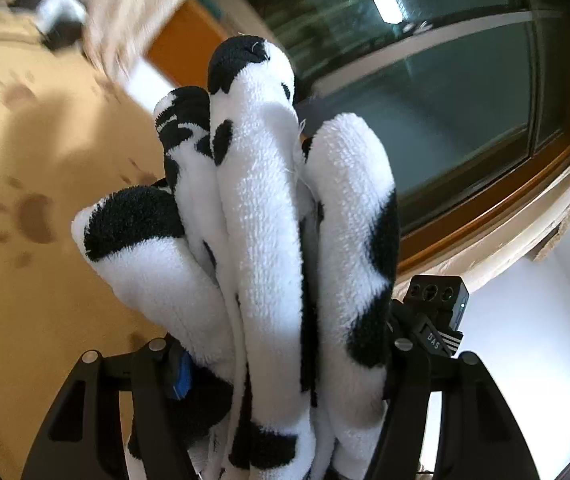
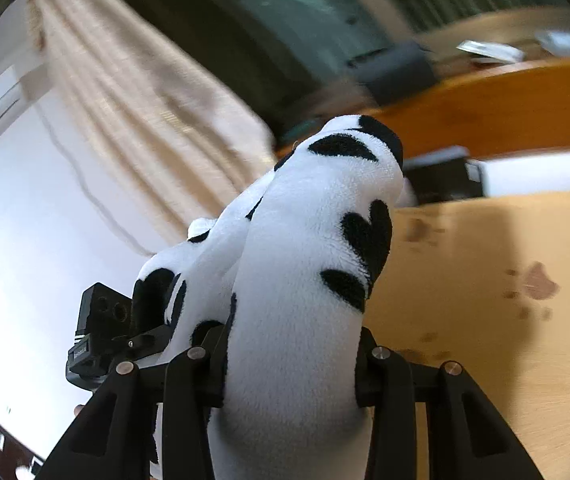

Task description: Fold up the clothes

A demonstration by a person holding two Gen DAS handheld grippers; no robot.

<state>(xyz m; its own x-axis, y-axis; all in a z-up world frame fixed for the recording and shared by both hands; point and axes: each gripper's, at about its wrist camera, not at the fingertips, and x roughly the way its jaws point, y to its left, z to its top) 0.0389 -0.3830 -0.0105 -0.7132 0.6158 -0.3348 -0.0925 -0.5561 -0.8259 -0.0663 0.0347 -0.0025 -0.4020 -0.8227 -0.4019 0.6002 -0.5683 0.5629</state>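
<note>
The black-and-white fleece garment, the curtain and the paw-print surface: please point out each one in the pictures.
black-and-white fleece garment (image 1: 261, 216): left wrist view, on the middle white fold.
curtain (image 2: 133, 92): right wrist view, on its beige pleats.
paw-print surface (image 2: 485, 280): right wrist view, on a bare tan part.

Soft, even indoor light; the white wall (image 2: 25, 220) glares almost blown out. A ceiling lamp reflects in the dark window glass (image 1: 387, 6). Curtain (image 2: 133, 92) and background smear with motion blur; fisheye bending and black vignette crowd every corner
</note>
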